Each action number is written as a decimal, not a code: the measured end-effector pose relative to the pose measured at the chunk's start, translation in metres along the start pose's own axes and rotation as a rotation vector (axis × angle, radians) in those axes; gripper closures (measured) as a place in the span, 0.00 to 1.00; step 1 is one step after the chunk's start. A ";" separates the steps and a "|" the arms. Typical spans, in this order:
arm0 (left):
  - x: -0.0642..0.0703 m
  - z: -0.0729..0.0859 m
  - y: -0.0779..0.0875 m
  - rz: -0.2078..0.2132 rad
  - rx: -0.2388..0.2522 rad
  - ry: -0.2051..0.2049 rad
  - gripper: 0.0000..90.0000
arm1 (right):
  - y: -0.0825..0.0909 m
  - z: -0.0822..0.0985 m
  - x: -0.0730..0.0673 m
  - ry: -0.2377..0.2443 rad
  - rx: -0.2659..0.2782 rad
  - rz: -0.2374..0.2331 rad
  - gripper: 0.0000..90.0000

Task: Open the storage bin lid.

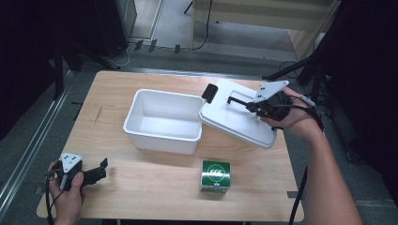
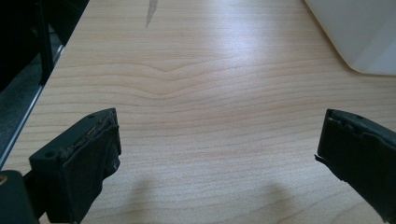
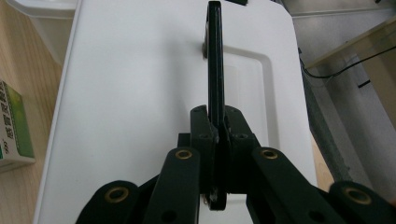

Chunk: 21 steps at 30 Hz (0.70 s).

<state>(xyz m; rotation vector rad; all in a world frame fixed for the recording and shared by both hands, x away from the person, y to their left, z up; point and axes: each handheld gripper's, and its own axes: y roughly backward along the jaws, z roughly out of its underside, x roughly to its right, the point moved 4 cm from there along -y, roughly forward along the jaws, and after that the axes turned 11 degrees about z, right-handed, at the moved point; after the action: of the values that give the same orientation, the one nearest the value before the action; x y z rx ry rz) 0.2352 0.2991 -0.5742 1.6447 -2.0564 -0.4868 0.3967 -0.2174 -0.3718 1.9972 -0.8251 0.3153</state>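
Holding lid (image 1: 237, 119) by its black handle (image 3: 215, 60) w/ right tongs (image 3: 215, 122), tilted against bin (image 1: 164, 119) right rim. Left tongs (image 2: 212, 154) open, idle left of bin. Next prob: seat lid on bin.

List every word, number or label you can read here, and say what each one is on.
"666" or "999": white digits on the top of the green box; I cannot tell which way up they read.
Smaller print on the box's side, seen in the right gripper view: too blurred to read.
Nothing else carries text.
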 end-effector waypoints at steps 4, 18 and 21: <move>0.000 0.000 0.000 -0.001 0.000 0.000 0.00 | 0.002 0.007 0.001 -0.008 -0.007 0.003 0.95; 0.000 0.000 0.000 -0.010 0.002 -0.007 0.00 | -0.004 0.044 -0.004 -0.058 -0.045 0.005 0.95; 0.001 0.000 0.000 -0.016 0.003 -0.010 0.00 | -0.009 0.051 -0.008 -0.067 -0.051 0.000 0.95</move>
<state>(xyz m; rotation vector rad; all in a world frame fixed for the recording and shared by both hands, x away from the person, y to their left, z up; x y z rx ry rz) 0.2350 0.2984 -0.5741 1.6653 -2.0537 -0.4982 0.3914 -0.2537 -0.4099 1.9686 -0.8672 0.2266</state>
